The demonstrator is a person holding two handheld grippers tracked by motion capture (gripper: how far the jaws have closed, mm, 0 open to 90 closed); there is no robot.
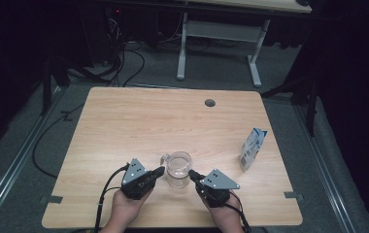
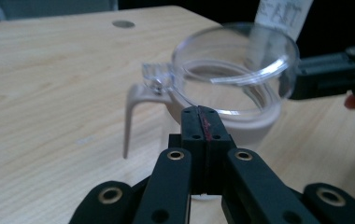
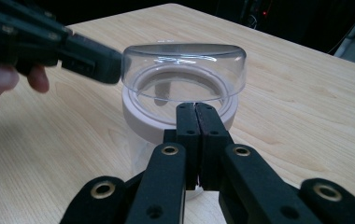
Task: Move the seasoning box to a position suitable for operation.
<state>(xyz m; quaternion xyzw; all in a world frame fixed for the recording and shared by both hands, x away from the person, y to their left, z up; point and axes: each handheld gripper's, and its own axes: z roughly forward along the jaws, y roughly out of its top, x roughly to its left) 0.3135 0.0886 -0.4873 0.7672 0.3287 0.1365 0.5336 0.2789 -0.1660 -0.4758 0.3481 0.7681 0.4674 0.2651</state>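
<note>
Tongs both pressed closed, empty: I brace left gripper (image 1: 159, 171) and right gripper (image 1: 192, 173) against the jug (image 1: 178, 169), steadying its lid (image 2: 235, 63).

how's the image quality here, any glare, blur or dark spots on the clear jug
High view: the table is evenly lit, the surroundings fall to near black, and the clear jug looks small and soft. Left gripper view: the jug's lid carries pale reflections, and the carton behind it is blurred. Right gripper view: the jug is fairly sharp, with highlights across its lid; the left gripper is blurred.
</note>
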